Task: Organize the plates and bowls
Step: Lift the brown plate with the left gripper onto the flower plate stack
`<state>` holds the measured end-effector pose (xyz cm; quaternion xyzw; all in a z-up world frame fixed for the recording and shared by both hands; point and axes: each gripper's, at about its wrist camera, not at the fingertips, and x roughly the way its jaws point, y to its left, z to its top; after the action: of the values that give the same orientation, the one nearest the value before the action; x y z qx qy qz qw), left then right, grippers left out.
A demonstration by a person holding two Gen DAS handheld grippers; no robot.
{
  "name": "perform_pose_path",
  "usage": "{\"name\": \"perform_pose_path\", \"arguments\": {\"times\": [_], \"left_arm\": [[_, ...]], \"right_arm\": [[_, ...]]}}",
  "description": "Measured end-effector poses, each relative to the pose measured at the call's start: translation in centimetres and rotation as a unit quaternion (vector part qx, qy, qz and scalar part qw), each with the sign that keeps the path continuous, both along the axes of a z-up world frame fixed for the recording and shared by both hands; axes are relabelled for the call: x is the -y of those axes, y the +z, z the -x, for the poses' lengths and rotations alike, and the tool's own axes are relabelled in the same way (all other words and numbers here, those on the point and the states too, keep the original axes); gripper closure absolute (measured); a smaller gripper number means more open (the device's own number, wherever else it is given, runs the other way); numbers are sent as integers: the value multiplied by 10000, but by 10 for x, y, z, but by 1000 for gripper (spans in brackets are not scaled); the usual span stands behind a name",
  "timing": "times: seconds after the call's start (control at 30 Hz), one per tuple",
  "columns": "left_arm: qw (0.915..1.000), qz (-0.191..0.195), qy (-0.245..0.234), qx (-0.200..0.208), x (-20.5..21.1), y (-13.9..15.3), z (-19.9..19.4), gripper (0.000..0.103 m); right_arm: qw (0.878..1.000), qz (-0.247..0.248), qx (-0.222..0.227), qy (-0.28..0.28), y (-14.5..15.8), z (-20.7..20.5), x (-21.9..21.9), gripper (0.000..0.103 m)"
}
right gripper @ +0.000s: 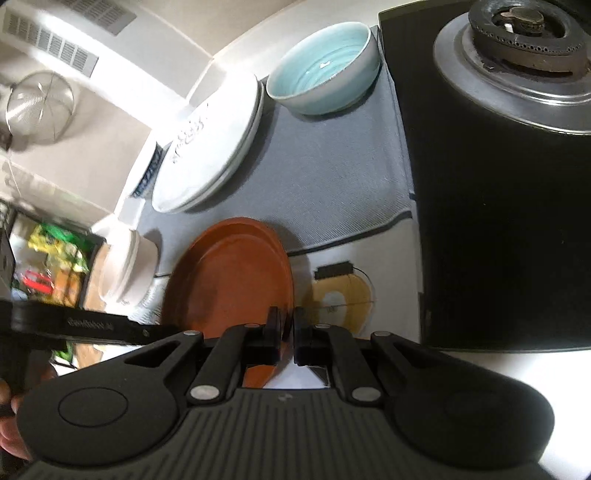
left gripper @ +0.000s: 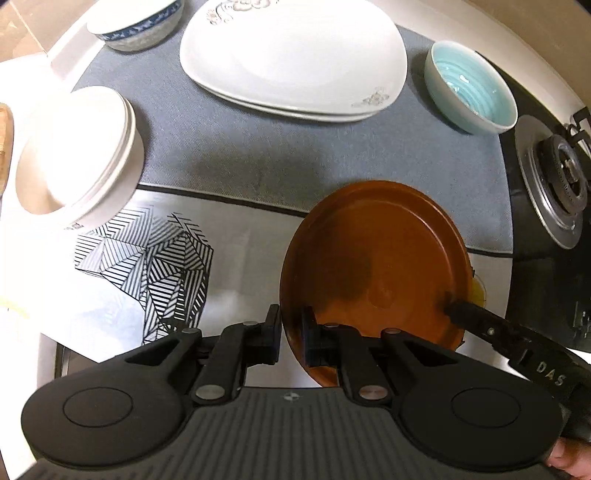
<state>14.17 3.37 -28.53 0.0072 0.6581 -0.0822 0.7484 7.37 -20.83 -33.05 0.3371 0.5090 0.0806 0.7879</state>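
A brown plate (left gripper: 373,266) is held tilted above the counter; it also shows in the right wrist view (right gripper: 229,280). My left gripper (left gripper: 291,332) is shut on its near left rim. My right gripper (right gripper: 290,328) is shut on its opposite rim and shows at the right of the left wrist view (left gripper: 454,306). Two stacked white plates (left gripper: 295,59) lie on the grey mat (left gripper: 221,147), also seen in the right wrist view (right gripper: 210,147). A light blue bowl (left gripper: 469,86) (right gripper: 325,62) sits at the mat's right. A stack of white bowls (left gripper: 77,155) (right gripper: 125,269) stands at the left. A blue-patterned bowl (left gripper: 136,22) is at the back.
A black gas hob with a burner (left gripper: 561,173) (right gripper: 524,40) borders the mat on the right. A white cloth with a black striped pattern (left gripper: 147,258) lies under the plate. A yellow round item (right gripper: 340,299) lies on the counter beside the plate.
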Motion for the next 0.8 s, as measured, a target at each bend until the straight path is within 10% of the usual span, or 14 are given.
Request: {"name": "perform_pose_path", "arguments": {"times": [0.8], "left_arm": [[9903, 1281, -394, 366, -76, 36, -124, 90]], "right_arm": [[9965, 564, 221, -577, 74, -107, -50, 97]]}}
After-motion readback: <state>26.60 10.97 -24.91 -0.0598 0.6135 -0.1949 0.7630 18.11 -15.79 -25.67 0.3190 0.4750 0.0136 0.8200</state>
